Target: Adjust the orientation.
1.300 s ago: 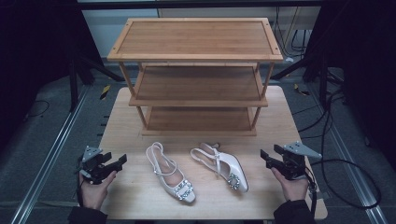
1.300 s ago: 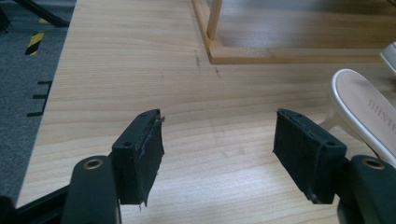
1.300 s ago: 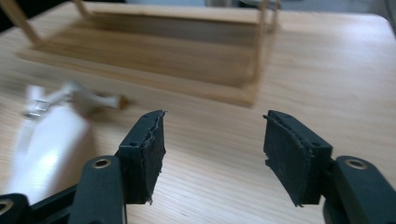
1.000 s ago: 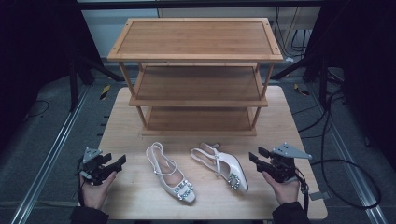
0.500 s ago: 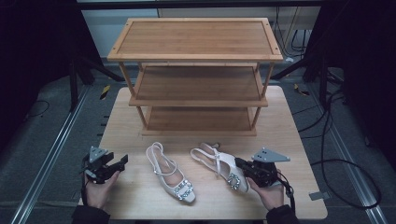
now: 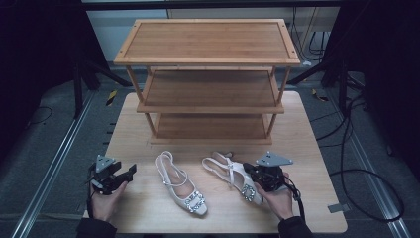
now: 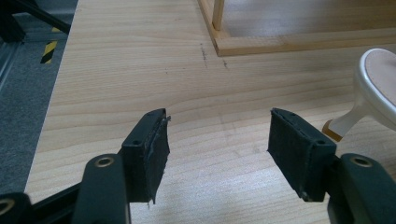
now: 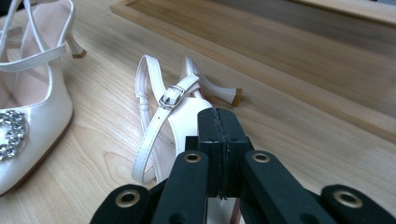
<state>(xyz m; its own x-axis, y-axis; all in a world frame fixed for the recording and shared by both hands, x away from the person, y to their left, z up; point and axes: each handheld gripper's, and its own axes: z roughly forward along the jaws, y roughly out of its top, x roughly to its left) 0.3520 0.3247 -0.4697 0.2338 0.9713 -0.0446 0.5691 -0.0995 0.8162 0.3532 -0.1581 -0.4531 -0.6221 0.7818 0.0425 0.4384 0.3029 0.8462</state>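
While left hand-held gripper [image 7: 217, 149] gapes wide over grained wood table [image 7: 116, 84], right hand-held gripper [image 8: 219, 135] pinched together above glossy white slingback shoe [image 8: 182, 112].

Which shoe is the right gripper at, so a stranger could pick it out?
Find the wooden rack on the table. Two white shoes lie before it; take the right-hand shoe. Unlike the other shoe, it has the right gripper against its side, jaws pressed together.
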